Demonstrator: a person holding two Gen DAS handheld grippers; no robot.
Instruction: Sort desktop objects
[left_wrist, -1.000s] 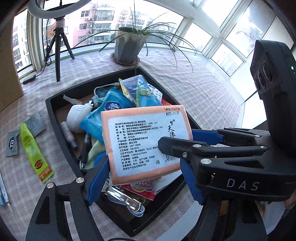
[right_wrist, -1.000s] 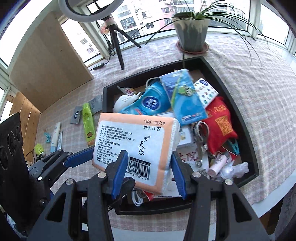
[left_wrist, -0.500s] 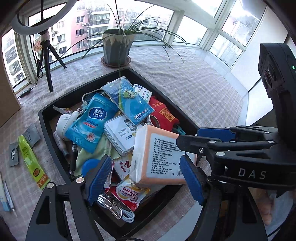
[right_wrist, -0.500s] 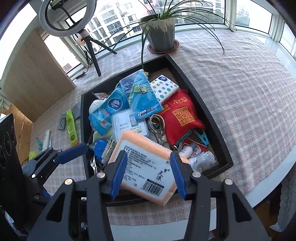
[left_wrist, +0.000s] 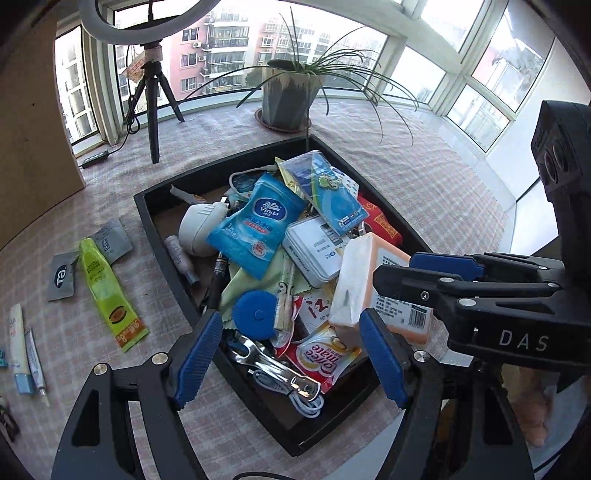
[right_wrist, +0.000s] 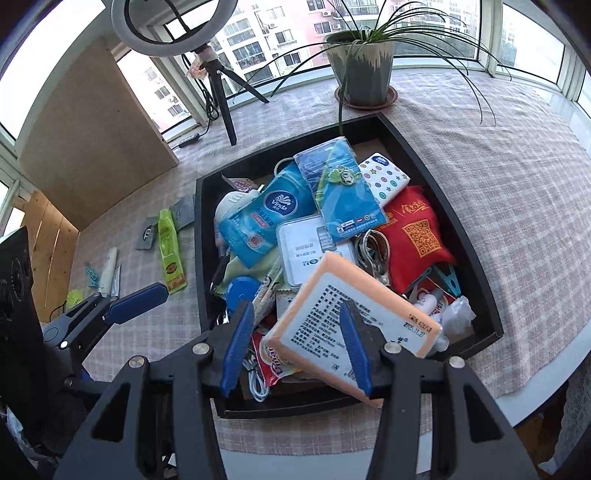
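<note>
A black tray (left_wrist: 173, 266) (right_wrist: 476, 280) is piled with small items. An orange-edged tissue pack (right_wrist: 332, 321) (left_wrist: 364, 280) lies tilted on the pile at the tray's near edge. My right gripper (right_wrist: 295, 339) is open, with its fingers apart in front of the pack and no grip on it. In the left wrist view it (left_wrist: 443, 273) sits by the pack. My left gripper (left_wrist: 288, 354) is open and empty over the tray's near corner.
In the tray lie a blue Vinda wipes pack (left_wrist: 258, 229), a red pouch (right_wrist: 410, 232), a white tin (right_wrist: 310, 251) and a blue tape measure (left_wrist: 255, 314). A green tube (left_wrist: 107, 291) and sachets lie left of the tray. A potted plant (right_wrist: 362, 74) and tripod (left_wrist: 155, 96) stand behind.
The tissue pack was held up close in the right gripper; it has come down onto the pile, tilted, and the right gripper's fingers now stand apart from it. Both grippers pulled back.
</note>
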